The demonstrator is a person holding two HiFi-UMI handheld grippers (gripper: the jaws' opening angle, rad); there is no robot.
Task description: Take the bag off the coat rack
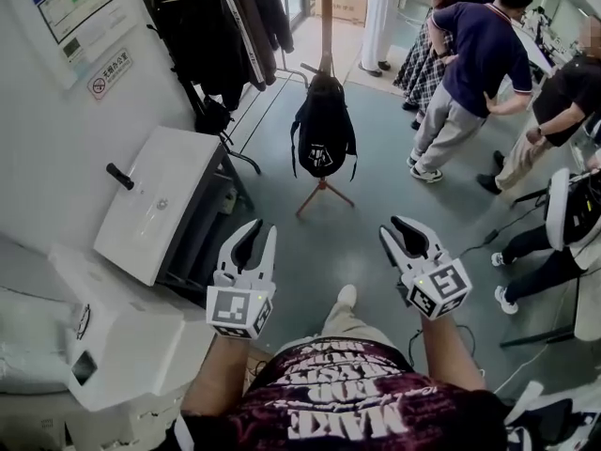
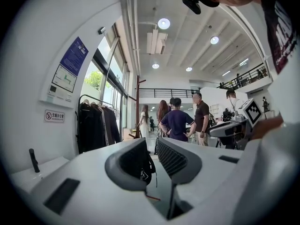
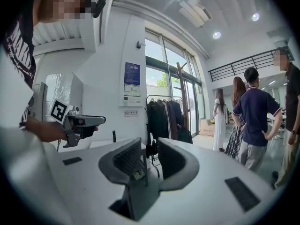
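Now, head view: where is the bag? — K.

Black backpack (image 1: pixel 323 130) hangs on the wooden coat rack (image 1: pixel 326 12), clear of the floor and well ahead of both grippers. Left gripper (image 1: pixel 261 236) and right gripper (image 1: pixel 396 231) sit side by side, low in frame, jaws apart, nothing in either. White cabinet (image 1: pixel 160 200) at left; bystanders (image 1: pixel 470 73) to the right of the rack. — M.

Left gripper view? — K.

Jaws stand apart with a clear gap. The backpack (image 2: pixel 142 165) shows through that gap, far off, untouched. Garment rail of dark coats (image 2: pixel 96 125) at left; right gripper (image 2: pixel 218 129) at right. — M.

Right gripper view? — K.

Jaws wide apart and empty; only distant floor and rail legs show between them. Coats (image 3: pixel 161 116) hang straight ahead. The coat rack pole (image 3: pixel 180 93) rises just right of them, with the backpack (image 3: pixel 185 136) against it. Left gripper (image 3: pixel 96 121) at left, held in a hand (image 3: pixel 44 130). Backpack not yet taken. — M.
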